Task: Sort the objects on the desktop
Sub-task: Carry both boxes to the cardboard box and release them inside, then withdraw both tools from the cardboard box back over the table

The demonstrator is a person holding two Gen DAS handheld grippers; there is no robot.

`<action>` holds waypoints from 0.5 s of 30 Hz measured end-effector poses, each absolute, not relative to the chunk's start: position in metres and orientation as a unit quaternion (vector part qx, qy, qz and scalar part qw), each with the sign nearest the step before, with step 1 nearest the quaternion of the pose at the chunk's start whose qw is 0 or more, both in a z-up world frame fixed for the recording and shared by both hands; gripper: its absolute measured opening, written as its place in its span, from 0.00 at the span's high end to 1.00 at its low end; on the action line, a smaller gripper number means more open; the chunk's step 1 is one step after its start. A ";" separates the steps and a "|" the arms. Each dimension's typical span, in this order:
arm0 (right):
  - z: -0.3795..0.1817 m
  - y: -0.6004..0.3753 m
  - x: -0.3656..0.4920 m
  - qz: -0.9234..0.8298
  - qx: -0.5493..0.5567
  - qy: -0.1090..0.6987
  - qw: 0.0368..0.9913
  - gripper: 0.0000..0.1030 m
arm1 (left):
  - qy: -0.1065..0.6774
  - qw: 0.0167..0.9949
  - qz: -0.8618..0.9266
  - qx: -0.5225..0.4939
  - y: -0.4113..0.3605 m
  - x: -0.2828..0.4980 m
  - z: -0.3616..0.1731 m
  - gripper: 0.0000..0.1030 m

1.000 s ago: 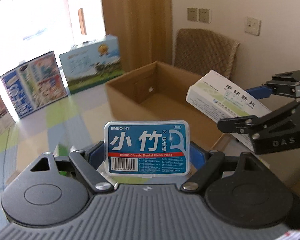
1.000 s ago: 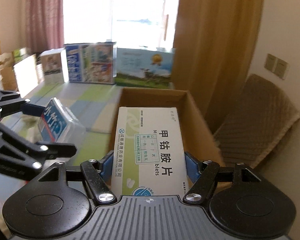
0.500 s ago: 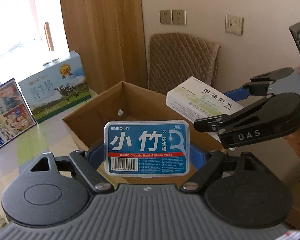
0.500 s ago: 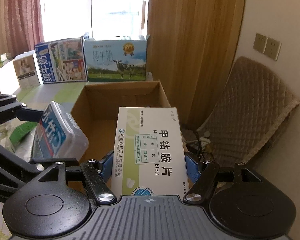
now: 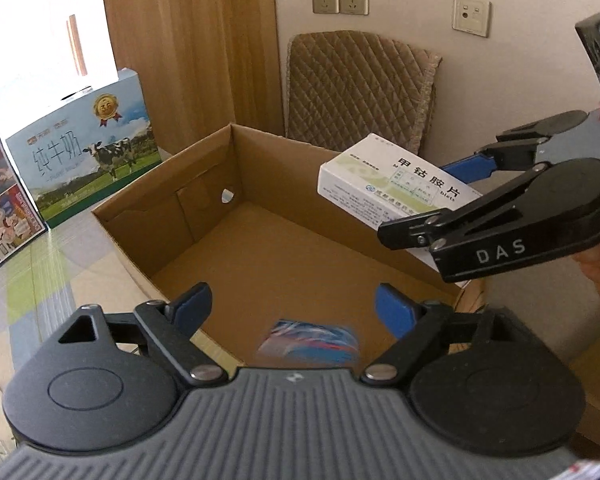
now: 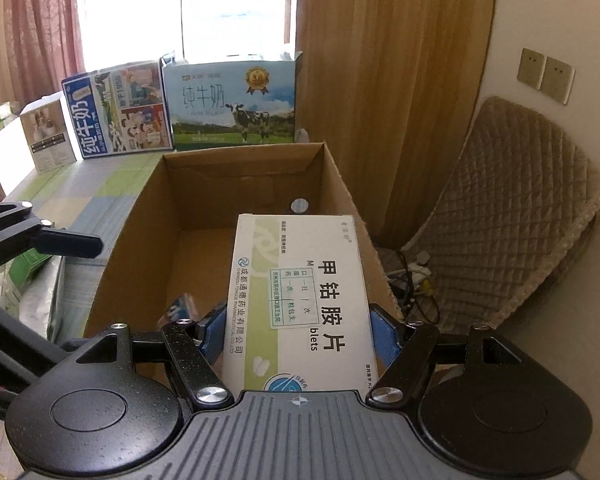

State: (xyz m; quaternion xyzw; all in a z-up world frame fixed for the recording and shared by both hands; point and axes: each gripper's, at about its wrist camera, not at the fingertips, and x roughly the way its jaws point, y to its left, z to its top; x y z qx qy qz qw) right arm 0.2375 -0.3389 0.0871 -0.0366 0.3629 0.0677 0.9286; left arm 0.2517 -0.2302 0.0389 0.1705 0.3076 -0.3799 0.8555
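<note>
The left gripper (image 5: 292, 306) is hanging over the near edge of the open cardboard box (image 5: 204, 184), its blue pads standing wide apart with nothing between them; its jaws have just been opening. Below and ahead of that gap, the blue floss pick case (image 5: 310, 342) is showing as a blurred shape against the box floor near the near wall, clear of both pads; whether it is lying on the floor or in the air cannot be told. In the right wrist view only a blurred blue corner of it is peeking out in the box's near left corner. Half a second ago that case was sitting upright, clamped between the left pads, so it has left the gripper and gone into the box. The right gripper (image 6: 298, 338) is clamping the white medicine box (image 6: 300, 304) between its blue pads, holding it flat with the printed face up, over the box's right wall and near right corner; its grip looks the same as in the earlier frames. Both grippers have come closer over the box than a second ago. The box is standing at the table's (image 6: 96, 188) far right edge, just in front of the milk cartons (image 6: 232, 108) lined along the back edge, with a quilted chair (image 6: 516, 208) beyond the table.
</note>
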 end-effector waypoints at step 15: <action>0.080 -0.316 0.247 0.087 -0.042 0.371 0.924 0.32 | 0.310 0.879 -0.336 0.134 -0.174 0.226 0.051 0.14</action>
